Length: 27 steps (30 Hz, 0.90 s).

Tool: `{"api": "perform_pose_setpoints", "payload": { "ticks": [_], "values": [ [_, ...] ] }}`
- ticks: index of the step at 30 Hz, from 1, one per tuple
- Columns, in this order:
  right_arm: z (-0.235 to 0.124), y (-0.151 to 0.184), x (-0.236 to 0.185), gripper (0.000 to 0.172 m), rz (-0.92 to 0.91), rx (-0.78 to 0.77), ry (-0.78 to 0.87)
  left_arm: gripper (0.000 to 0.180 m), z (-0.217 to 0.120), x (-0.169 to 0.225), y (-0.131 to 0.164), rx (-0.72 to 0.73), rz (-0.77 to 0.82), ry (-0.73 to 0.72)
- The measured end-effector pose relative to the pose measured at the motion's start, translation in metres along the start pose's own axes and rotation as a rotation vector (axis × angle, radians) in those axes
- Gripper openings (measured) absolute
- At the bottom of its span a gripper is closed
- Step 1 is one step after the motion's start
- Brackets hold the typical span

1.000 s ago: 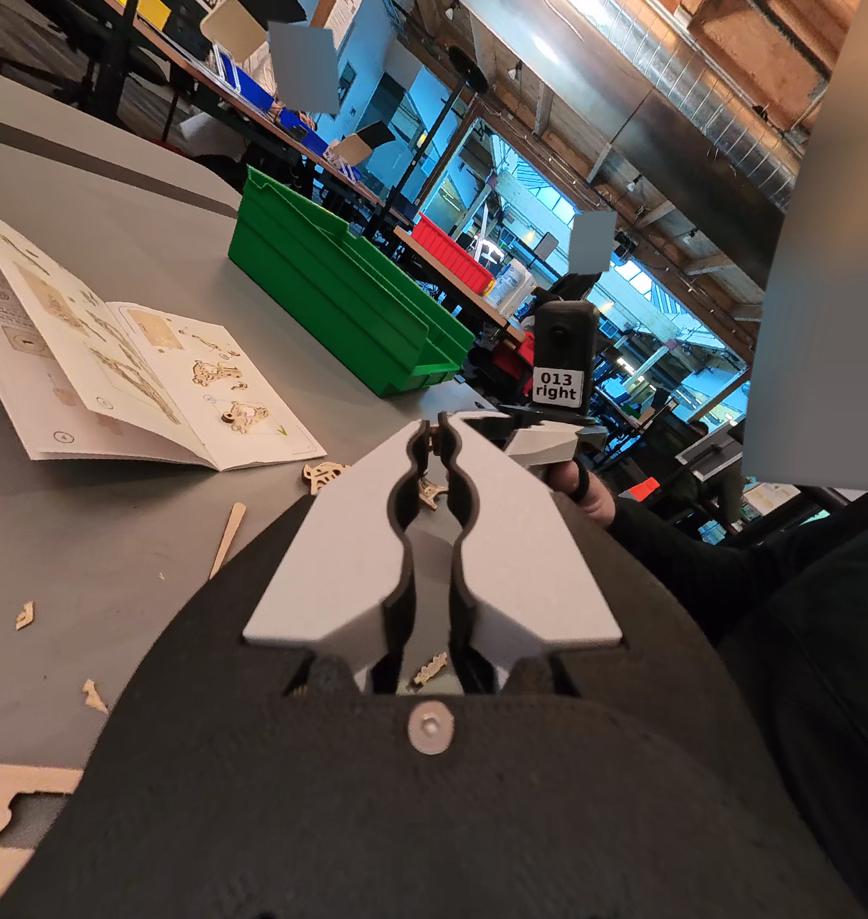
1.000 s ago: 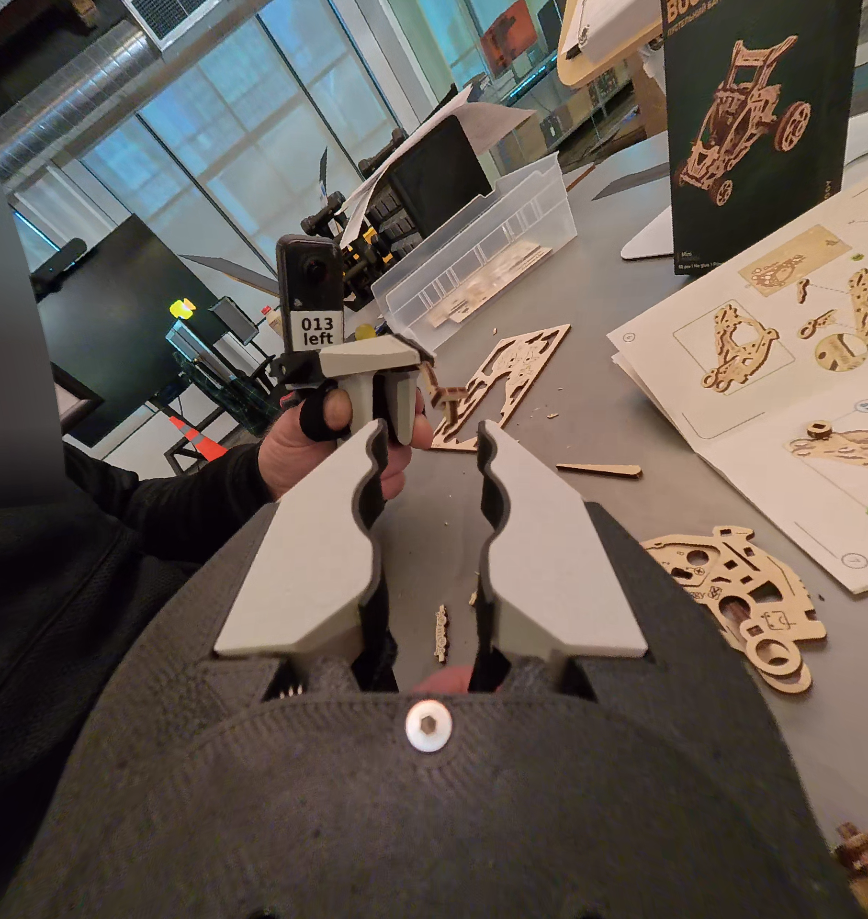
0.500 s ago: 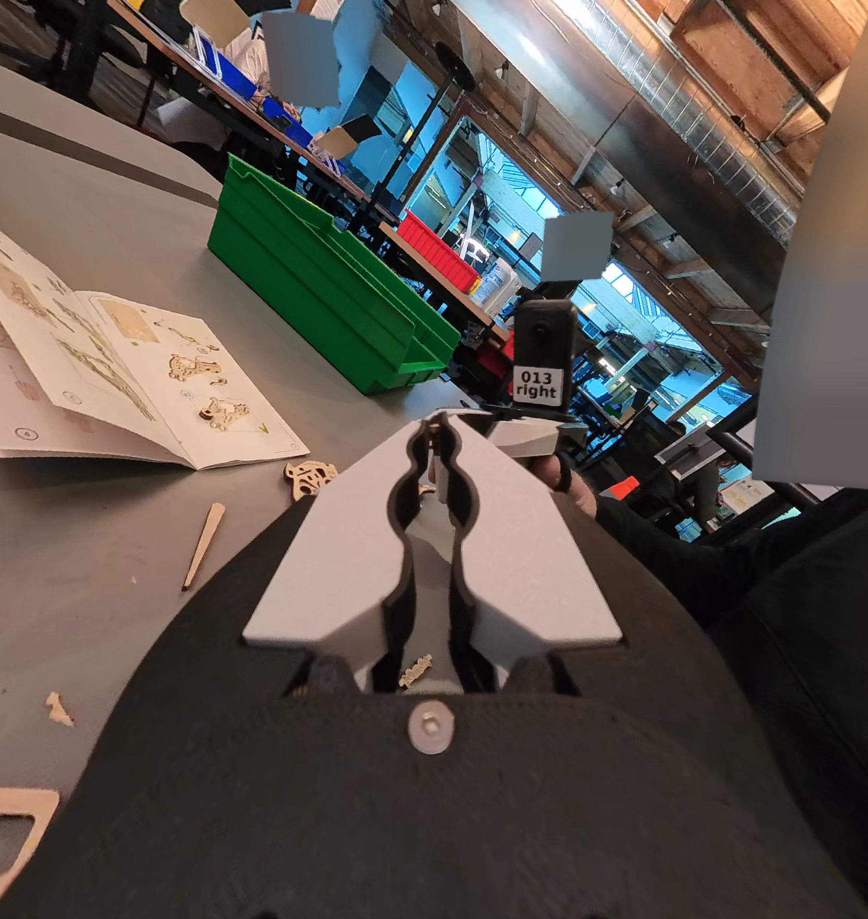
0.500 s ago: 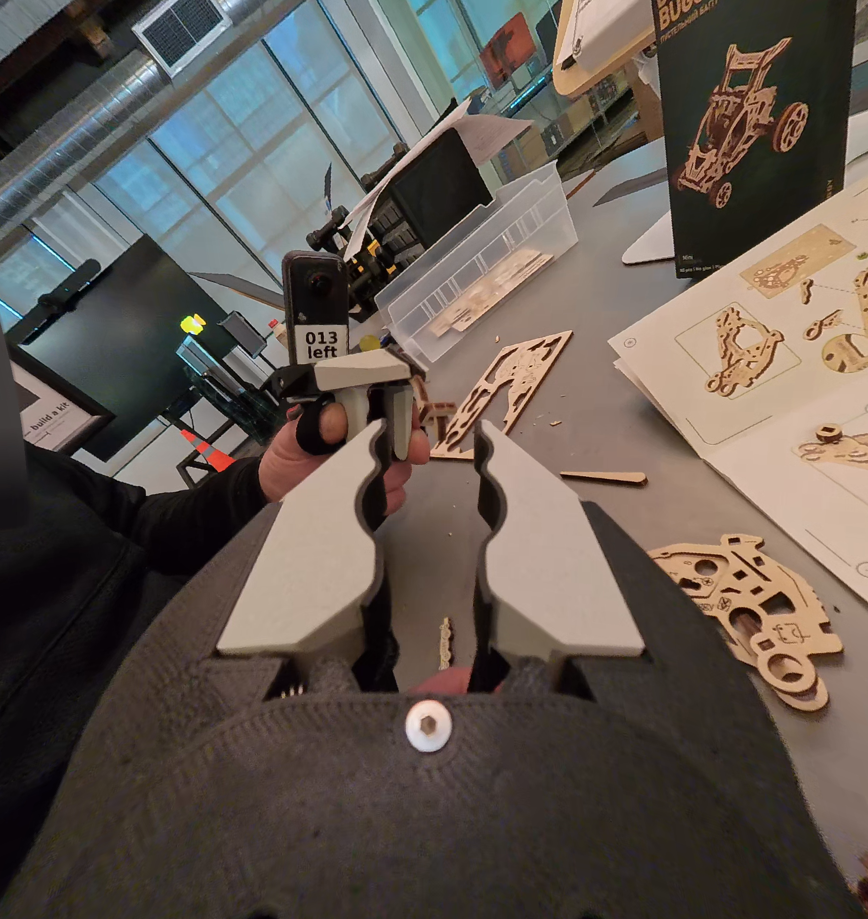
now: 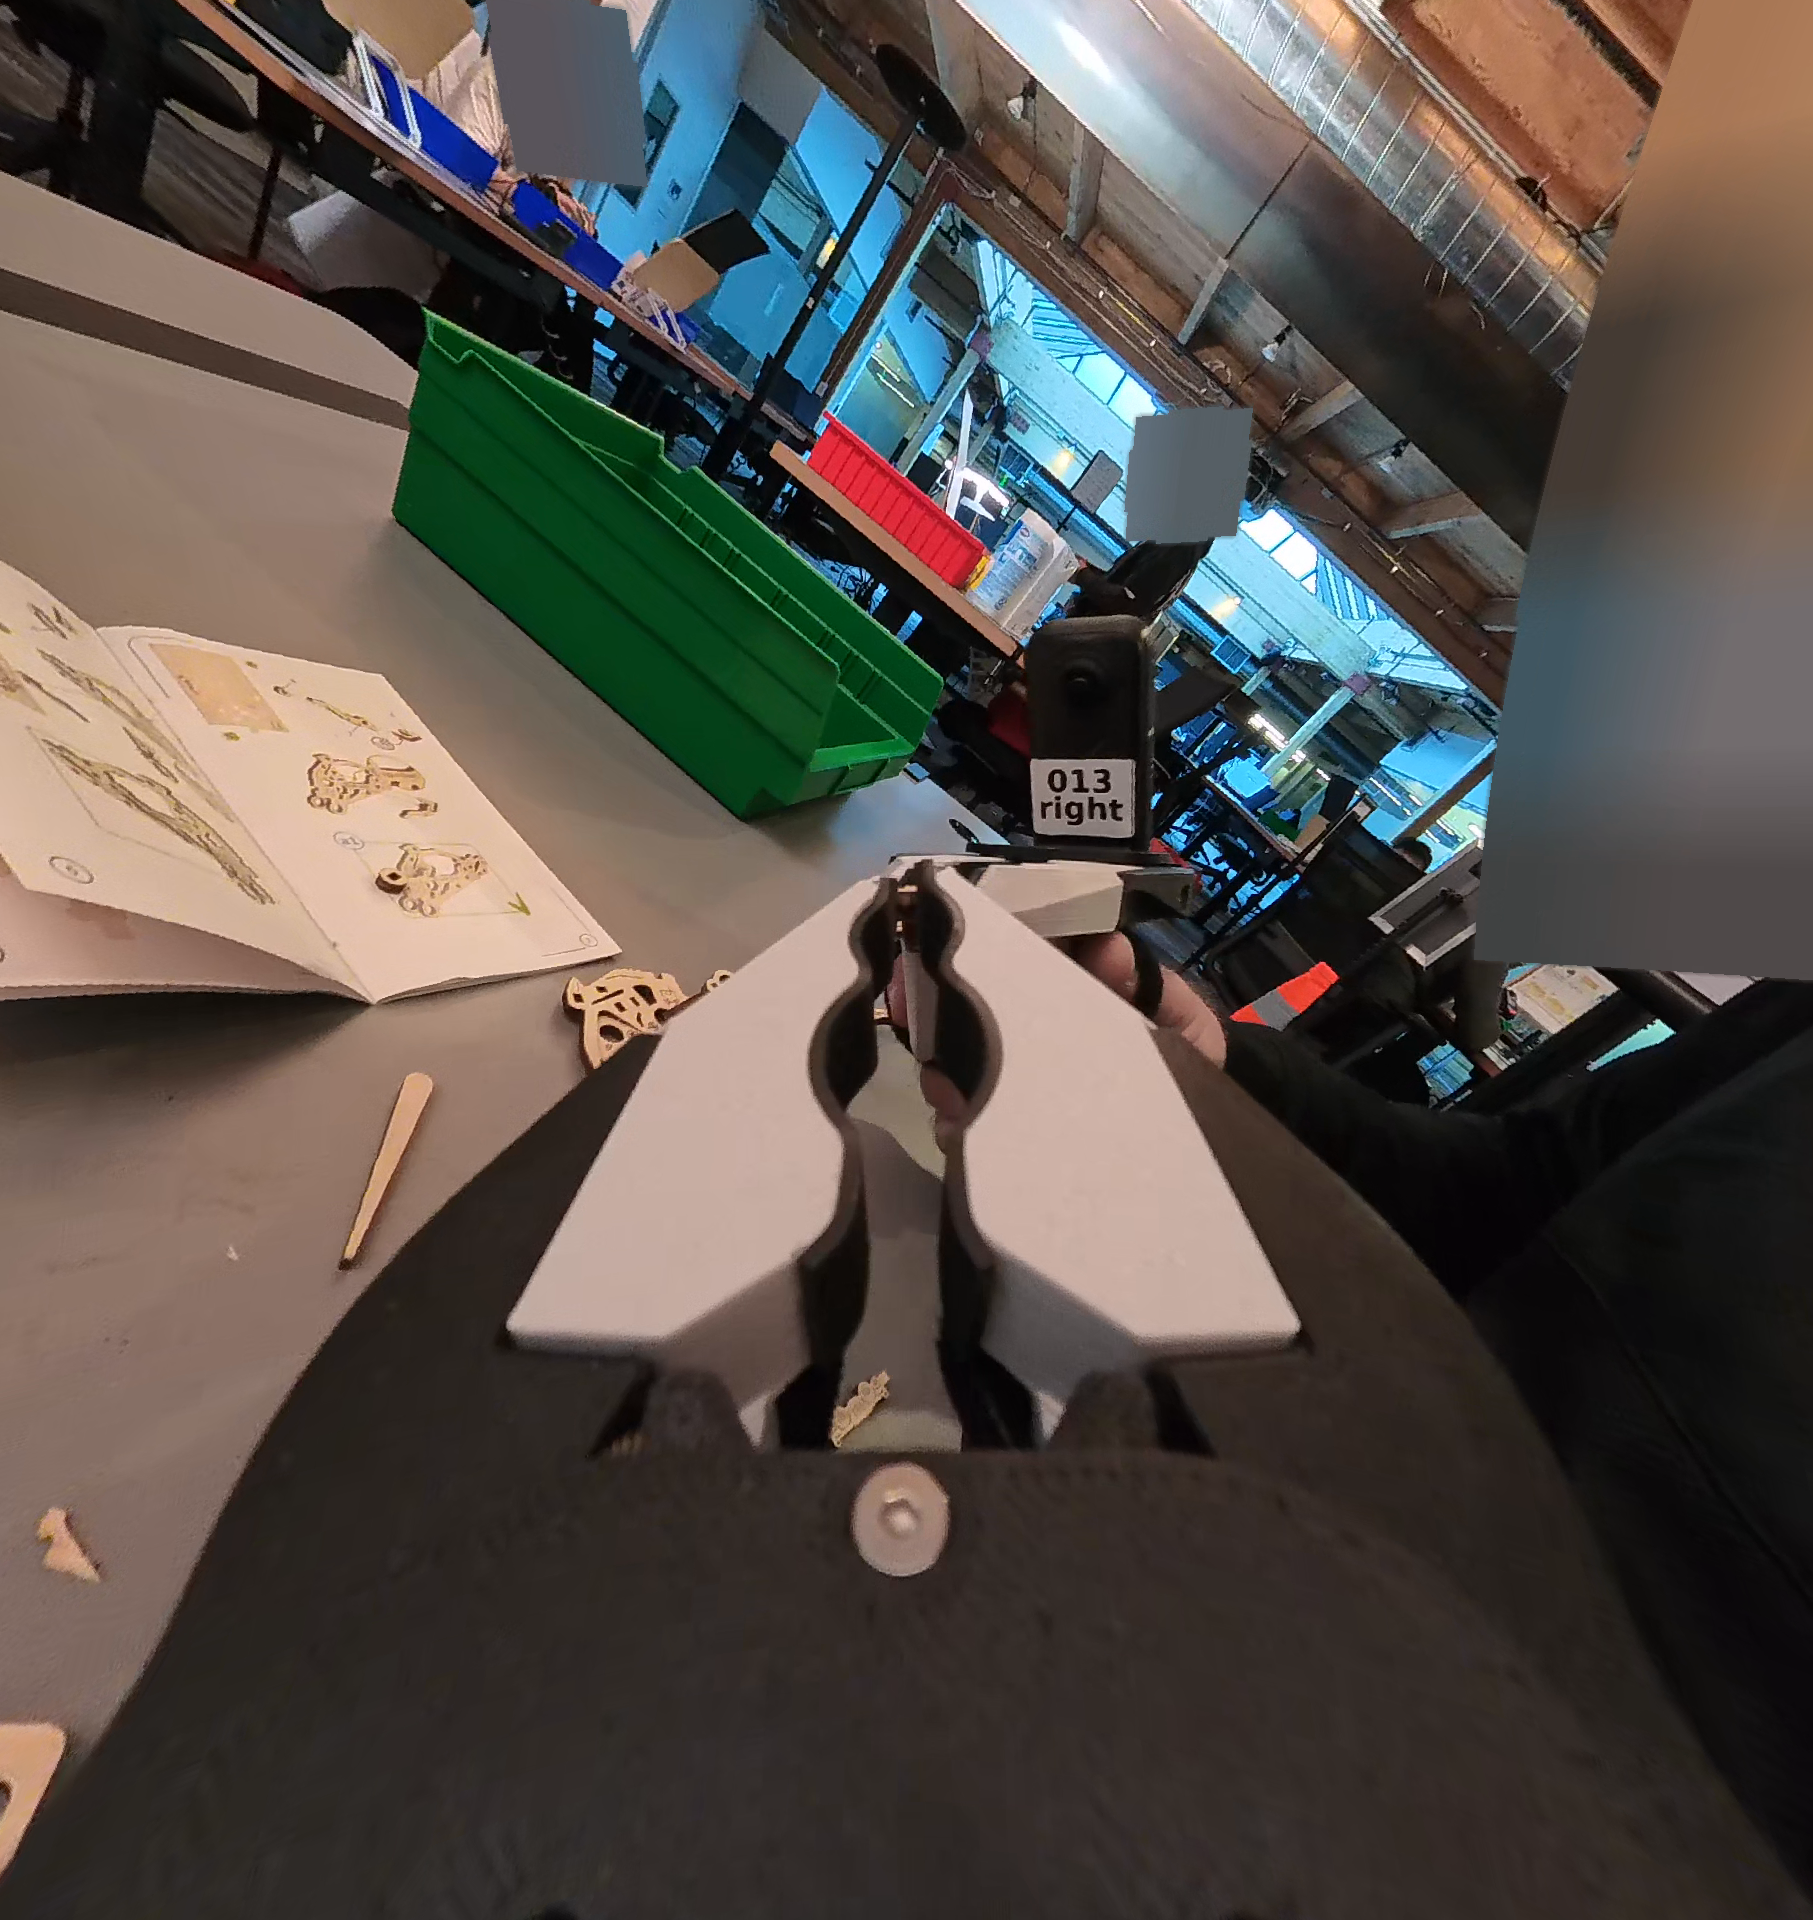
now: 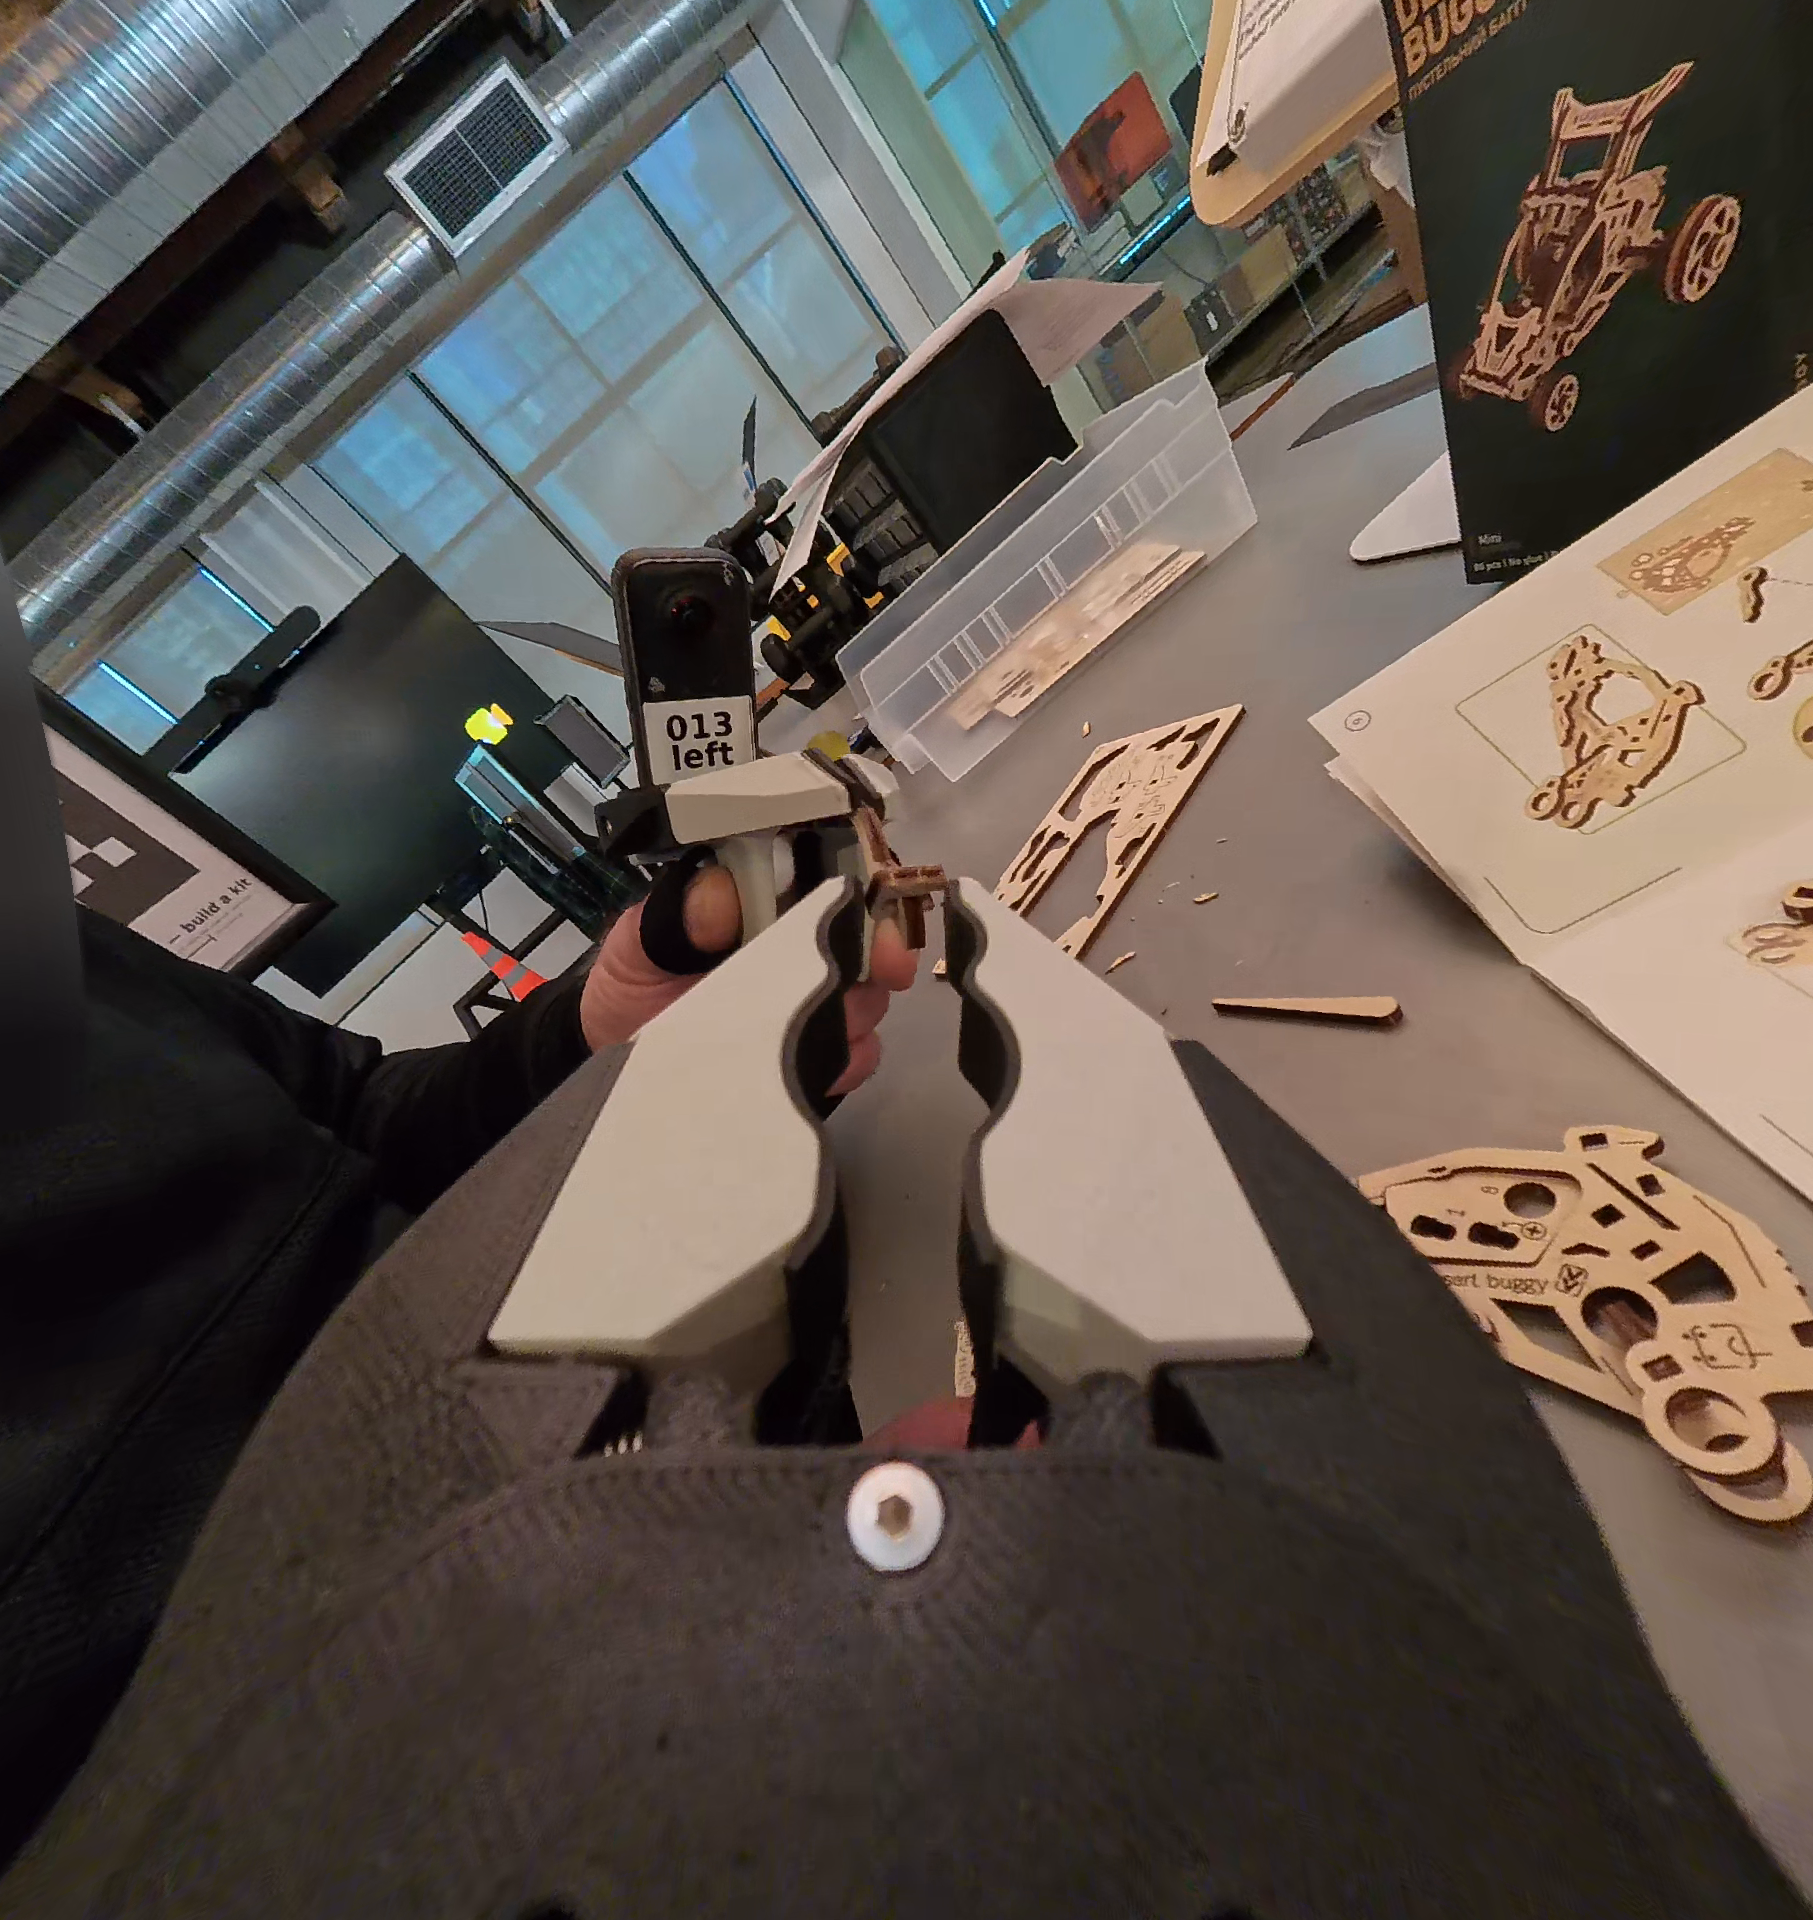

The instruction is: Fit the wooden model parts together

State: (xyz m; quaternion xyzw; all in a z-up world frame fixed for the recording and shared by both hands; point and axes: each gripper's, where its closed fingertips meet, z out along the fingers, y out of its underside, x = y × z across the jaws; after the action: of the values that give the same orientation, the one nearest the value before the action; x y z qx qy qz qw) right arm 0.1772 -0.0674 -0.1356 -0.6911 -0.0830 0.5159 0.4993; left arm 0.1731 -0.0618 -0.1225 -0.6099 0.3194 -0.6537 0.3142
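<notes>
A small pale wooden model piece with dark laser-cut edges [image 6: 907, 883], a flat stem ending in a little crossbar, is pinched at its stem by the left gripper [image 6: 848, 774], whose jaws are closed on it. The crossbar end sits between the right gripper's [image 6: 897, 914] jaws, which stand narrowly apart; whether their pads press it cannot be told. Both grippers meet tip to tip above the grey tabletop [image 6: 1297, 914], each held in a hand [image 6: 673, 956]. A larger flat wooden buggy panel [image 6: 1608, 1278] lies right of the right jaws.
</notes>
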Motion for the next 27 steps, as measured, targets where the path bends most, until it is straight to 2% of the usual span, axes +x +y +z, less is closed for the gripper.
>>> {"api": "perform_pose_setpoints", "payload": {
  "ticks": [10,14,18,27],
  "values": [
    [-0.002,-0.002,0.000,0.021,0.010,0.013,0.002,0.001,0.000,-0.002,-0.003,0.027,-0.003,-0.010],
    [-0.004,-0.002,0.004,0.025,-0.029,0.001,0.056,0.001,-0.002,-0.003,-0.005,0.040,0.031,-0.034],
    [-0.006,-0.003,0.003,0.021,-0.057,-0.025,0.093,0.001,-0.003,-0.003,-0.009,0.033,0.189,-0.112],
    [-0.003,-0.008,-0.001,0.015,0.073,0.013,0.059,0.001,0.001,0.012,-0.009,-0.034,0.617,-0.257]
  ]
}}
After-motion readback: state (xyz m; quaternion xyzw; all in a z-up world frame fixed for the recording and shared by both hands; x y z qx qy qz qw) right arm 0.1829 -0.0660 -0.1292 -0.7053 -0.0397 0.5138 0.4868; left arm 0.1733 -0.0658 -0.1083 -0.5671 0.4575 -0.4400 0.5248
